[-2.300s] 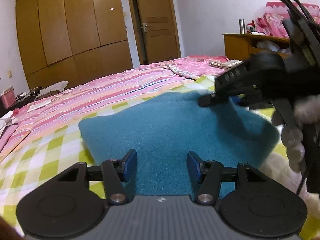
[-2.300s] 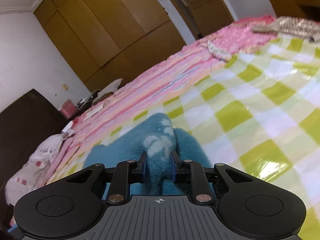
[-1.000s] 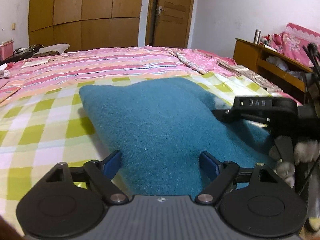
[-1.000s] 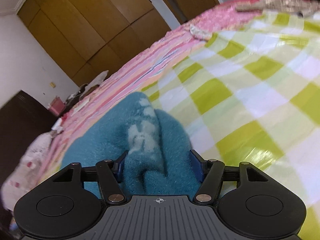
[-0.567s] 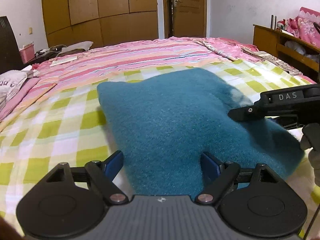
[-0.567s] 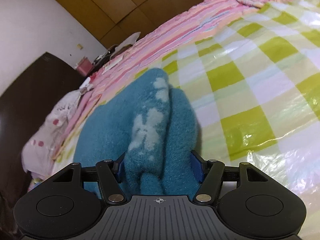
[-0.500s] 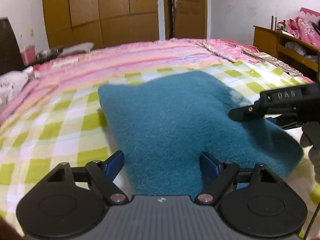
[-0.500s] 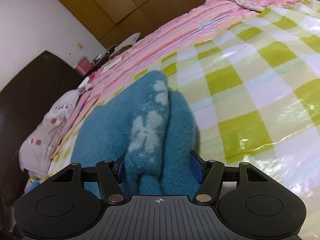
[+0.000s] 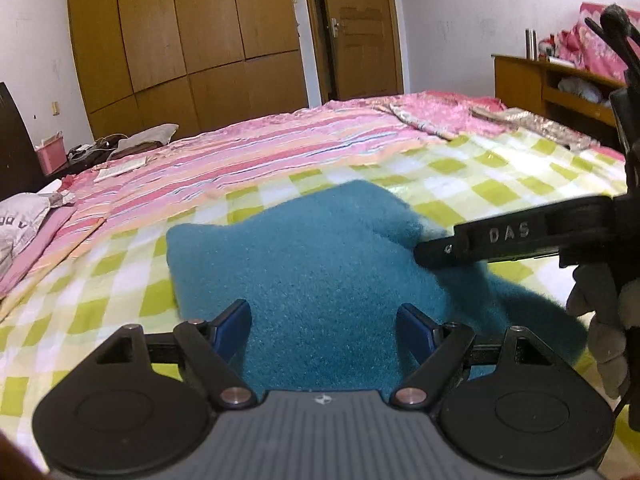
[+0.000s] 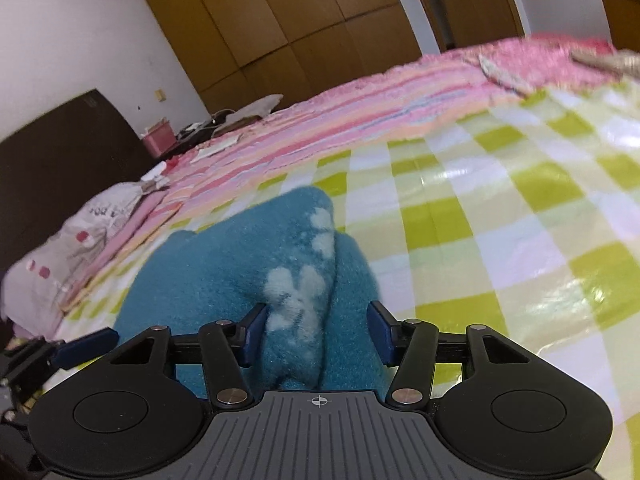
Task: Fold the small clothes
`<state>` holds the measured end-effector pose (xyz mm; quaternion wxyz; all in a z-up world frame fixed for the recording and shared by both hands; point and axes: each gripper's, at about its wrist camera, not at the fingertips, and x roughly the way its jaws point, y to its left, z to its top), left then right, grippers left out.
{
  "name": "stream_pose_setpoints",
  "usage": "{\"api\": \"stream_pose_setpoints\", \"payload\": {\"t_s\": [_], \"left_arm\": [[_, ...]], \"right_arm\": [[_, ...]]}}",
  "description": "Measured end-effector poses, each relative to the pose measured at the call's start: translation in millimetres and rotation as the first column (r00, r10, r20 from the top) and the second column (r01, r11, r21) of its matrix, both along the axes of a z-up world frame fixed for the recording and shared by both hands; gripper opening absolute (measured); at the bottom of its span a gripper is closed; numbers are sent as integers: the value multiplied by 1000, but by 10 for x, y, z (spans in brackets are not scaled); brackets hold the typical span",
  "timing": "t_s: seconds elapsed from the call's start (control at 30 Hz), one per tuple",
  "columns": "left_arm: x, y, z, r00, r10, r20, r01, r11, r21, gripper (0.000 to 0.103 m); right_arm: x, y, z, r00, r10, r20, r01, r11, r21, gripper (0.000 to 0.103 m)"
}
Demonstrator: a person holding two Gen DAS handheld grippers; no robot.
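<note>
A teal fleece garment (image 9: 320, 264) lies folded on the green-checked sheet (image 9: 500, 176). My left gripper (image 9: 324, 326) is open, its jaws wide apart over the garment's near edge, holding nothing. In the right wrist view the same garment (image 10: 224, 276) shows a pale paw print (image 10: 298, 292) on a raised fold. My right gripper (image 10: 316, 330) is open with that fold lying between its jaws. The right gripper also shows in the left wrist view (image 9: 432, 254), at the garment's right side.
A pink striped quilt (image 9: 248, 160) covers the far part of the bed. A white printed pillow (image 10: 76, 240) lies at the left. A wooden shelf unit (image 9: 552, 88) stands at the right, wardrobes (image 9: 180, 40) and a door behind.
My right gripper was shut on the garment's fold, then opened and stays open. My left gripper opened wider. Both views have shifted slightly over the garment.
</note>
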<state>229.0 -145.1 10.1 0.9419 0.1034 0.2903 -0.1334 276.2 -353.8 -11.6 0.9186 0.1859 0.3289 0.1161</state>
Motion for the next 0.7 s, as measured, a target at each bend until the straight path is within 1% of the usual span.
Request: {"api": "stream_pose_setpoints", "payload": {"t_s": [0.07,0.13,0.27,0.33,0.43,0.5,0.53,0.6,0.7], "left_arm": [[-12,0,14,1000,10,-6,-10,1000,-6,86],[-39,26,44,1000,21,-12,-21,1000,-19,85],[-121,94,102,999,39,-11,-40,999,-17,85],[-117,102,89,998,52,-23,-52,999,-5,85],[-90,87,54,996,76,-39,-76,997,13,85],[-79,83,39,995,84,-46,-83,996,14,85],[-76,80,34,995,85,-46,-84,996,17,85],[-72,75,26,995,93,-45,-92,995,25,85],[-61,121,37,993,103,-60,-103,995,6,85]], "right_arm": [[-4,-45,16,1000,-3,-15,3,1000,31,52],[-49,-36,97,1000,-6,-11,6,1000,27,52],[-173,-6,363,997,-23,71,23,1000,-8,52],[-192,17,425,994,-18,107,20,1000,-15,53],[-136,112,349,996,-6,90,11,998,-59,52],[-84,156,243,998,-8,67,16,993,-114,52],[-59,153,193,999,-12,53,18,992,-123,52],[-27,108,123,999,-17,36,20,996,-92,51],[4,55,93,999,-23,28,25,998,-62,51]]}}
